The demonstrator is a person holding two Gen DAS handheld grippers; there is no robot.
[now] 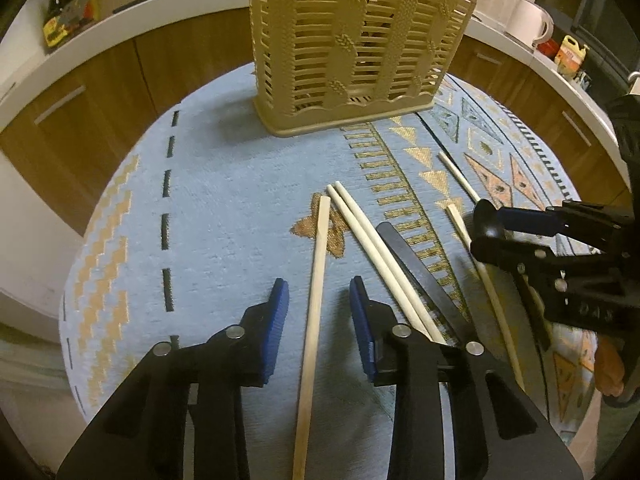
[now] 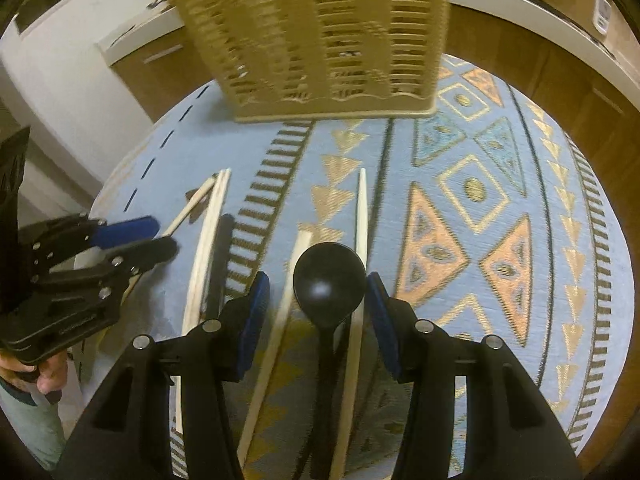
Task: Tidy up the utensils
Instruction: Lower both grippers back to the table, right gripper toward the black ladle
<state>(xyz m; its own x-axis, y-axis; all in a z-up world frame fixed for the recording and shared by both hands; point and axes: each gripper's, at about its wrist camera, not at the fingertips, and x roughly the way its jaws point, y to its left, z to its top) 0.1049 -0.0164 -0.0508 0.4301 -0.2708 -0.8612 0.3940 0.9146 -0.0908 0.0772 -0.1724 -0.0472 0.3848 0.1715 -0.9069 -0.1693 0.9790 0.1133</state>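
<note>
Straddling a single wooden chopstick (image 1: 314,312), my left gripper (image 1: 319,300) has its blue pads spread apart, neither pad touching the stick. The chopstick lies flat on the blue patterned cloth (image 1: 224,208). Just right of it in the left wrist view lie a pair of pale chopsticks (image 1: 372,248) and a flat black handle (image 1: 420,272), side by side. Only this view resolves the slatted utensil basket (image 1: 356,48) sharply; it stands upright at the far edge of the cloth, well apart from the loose utensils.

My right gripper (image 2: 318,304) also has its jaws wide, with the bowl of a black spoon (image 2: 329,280) between the pads. The left wrist view shows only that bowl's edge (image 1: 486,220) beside the right gripper (image 1: 500,236). The right wrist view reveals two more chopsticks flanking the spoon: one (image 2: 280,336) on its left, one (image 2: 358,280) on its right; whether either touches a pad I cannot tell. The basket (image 2: 320,40) is blurred here. At far left, the left gripper (image 2: 160,236) appears side-on, over the near chopstick group.
</note>
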